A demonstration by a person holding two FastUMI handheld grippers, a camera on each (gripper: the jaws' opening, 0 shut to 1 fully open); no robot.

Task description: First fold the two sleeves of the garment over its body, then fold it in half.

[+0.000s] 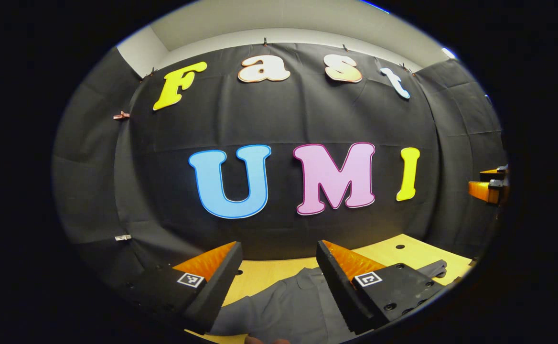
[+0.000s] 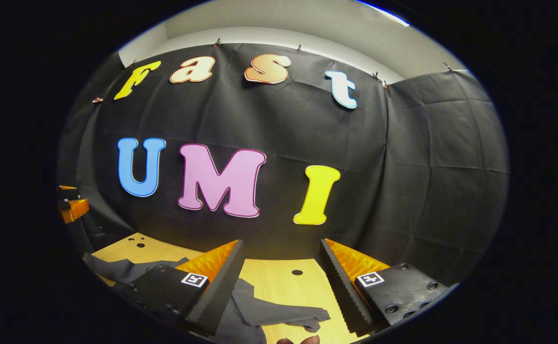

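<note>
Both the left gripper (image 1: 277,282) and right gripper (image 2: 281,282) hang above the desk (image 2: 279,282) with fingers apart, holding nothing. The shirt (image 1: 288,306) lies flat, 1 sleeve (image 2: 279,313) stretched toward the desk's right edge. Pinching that sleeve at its cuff should let it fold over cleanly.

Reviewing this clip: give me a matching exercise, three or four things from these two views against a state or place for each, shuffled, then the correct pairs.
Things:
1. left gripper
2. garment sleeve
3. table
4. right gripper

States or places:
A. wooden top with round holes, under the garment
B. open, above the grey garment's body
C. spread out flat on the wood, not folded over yet
D. open, above the spread sleeve

Pairs: 1-B, 2-C, 3-A, 4-D
</note>
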